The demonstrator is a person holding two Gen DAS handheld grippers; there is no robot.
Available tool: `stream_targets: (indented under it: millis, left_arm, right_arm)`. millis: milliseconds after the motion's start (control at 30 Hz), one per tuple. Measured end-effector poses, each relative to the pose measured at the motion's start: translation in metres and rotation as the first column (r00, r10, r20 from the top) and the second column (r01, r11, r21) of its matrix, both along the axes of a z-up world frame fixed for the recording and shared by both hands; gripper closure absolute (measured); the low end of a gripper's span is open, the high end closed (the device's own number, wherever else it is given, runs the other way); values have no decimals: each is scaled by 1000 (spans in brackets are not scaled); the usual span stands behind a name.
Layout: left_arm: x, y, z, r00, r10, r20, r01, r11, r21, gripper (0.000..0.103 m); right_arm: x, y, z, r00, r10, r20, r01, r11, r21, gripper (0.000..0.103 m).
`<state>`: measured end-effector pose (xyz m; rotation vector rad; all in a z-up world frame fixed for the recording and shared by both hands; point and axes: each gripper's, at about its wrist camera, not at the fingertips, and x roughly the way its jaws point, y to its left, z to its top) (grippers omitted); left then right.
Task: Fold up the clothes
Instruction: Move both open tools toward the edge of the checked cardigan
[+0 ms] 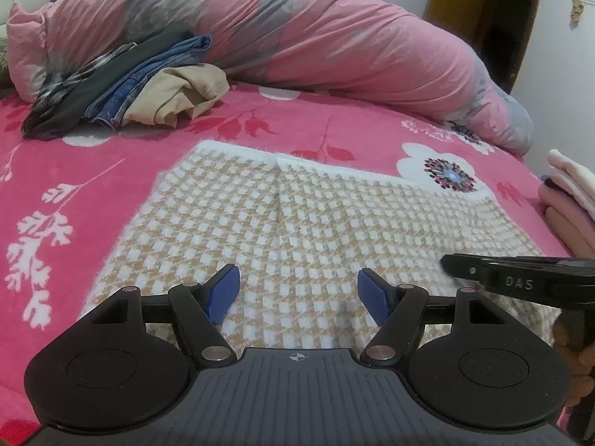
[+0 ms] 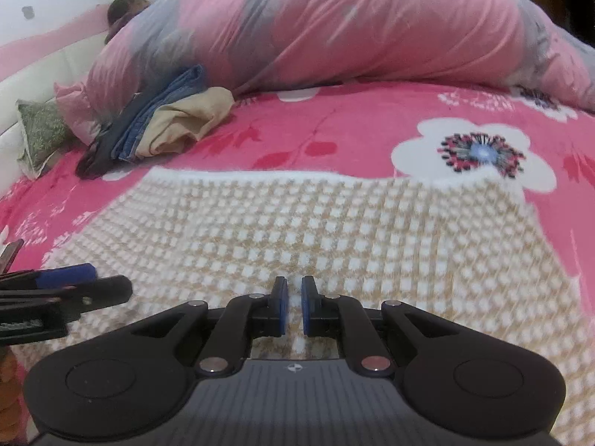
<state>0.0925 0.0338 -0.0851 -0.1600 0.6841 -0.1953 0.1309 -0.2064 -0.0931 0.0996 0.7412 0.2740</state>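
A fuzzy beige-and-white checked garment [image 1: 282,223] lies spread flat on the pink floral bed; it also fills the middle of the right wrist view [image 2: 316,230]. My left gripper [image 1: 298,282] is open and empty, its blue pads wide apart just above the garment's near part. My right gripper [image 2: 294,304] is shut on the garment's near edge, with a sliver of fabric between the pads. The right gripper also shows from the side in the left wrist view [image 1: 446,262]. The left gripper shows at the left edge of the right wrist view [image 2: 89,278].
A pile of unfolded clothes [image 1: 122,89] (plaid, dark, denim, beige) lies at the back left. A rolled pink-and-grey quilt [image 1: 297,26] runs along the back. Folded pale clothes [image 1: 572,193] are stacked at the right edge. A green cushion [image 2: 41,130] leans on the headboard.
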Motion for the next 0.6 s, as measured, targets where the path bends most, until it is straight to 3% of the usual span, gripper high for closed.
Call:
stream_targets:
  millis: [267, 600]
  left_arm:
    - [-7, 13, 5, 999, -27, 19, 28, 998, -48, 32]
    - [-22, 33, 15, 998, -52, 19, 53, 998, -46, 32]
  right_arm:
    - [-2, 6, -2, 999, -42, -11, 41, 999, -31, 94]
    - [-4, 10, -3, 996, -85, -12, 85, 996, -41, 94]
